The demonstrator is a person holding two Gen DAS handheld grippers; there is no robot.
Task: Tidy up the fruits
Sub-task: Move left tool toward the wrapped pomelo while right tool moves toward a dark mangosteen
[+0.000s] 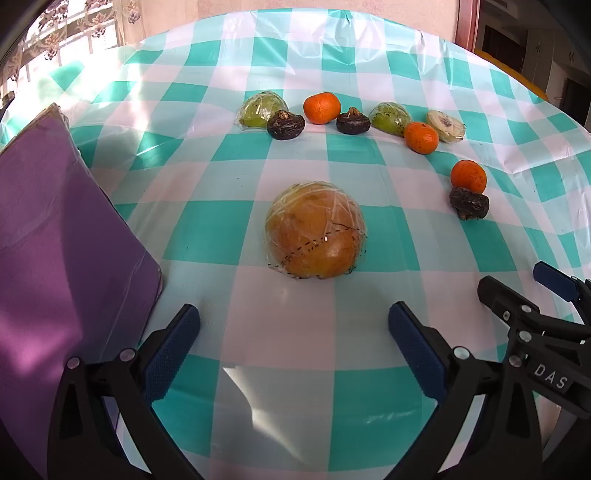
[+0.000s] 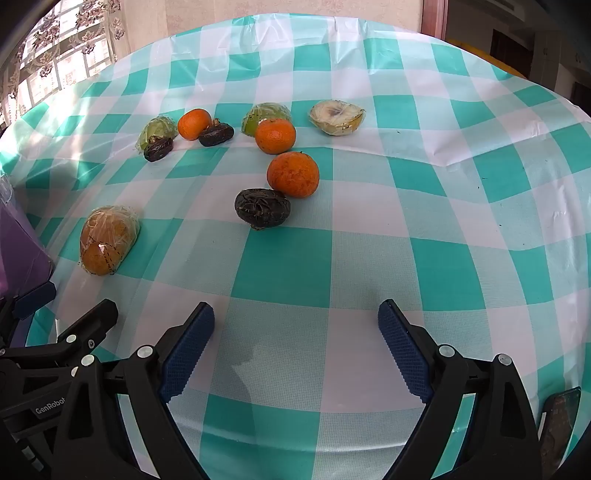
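Both grippers hover empty, fingers spread: the left gripper (image 1: 293, 328) faces the wrapped orange half (image 1: 316, 229) lying dome up on the tabletop (image 1: 295, 369). Its film looks slippery, the flesh soft; grip low across the sides, gently. The right gripper (image 2: 295, 325) waits alongside.

Wrapped orange half (image 1: 316, 230) before spread jaws

A home dining room: checked tablecloth (image 1: 295, 162), lace-curtained window (image 2: 66, 48), wooden door frame (image 1: 467, 22).
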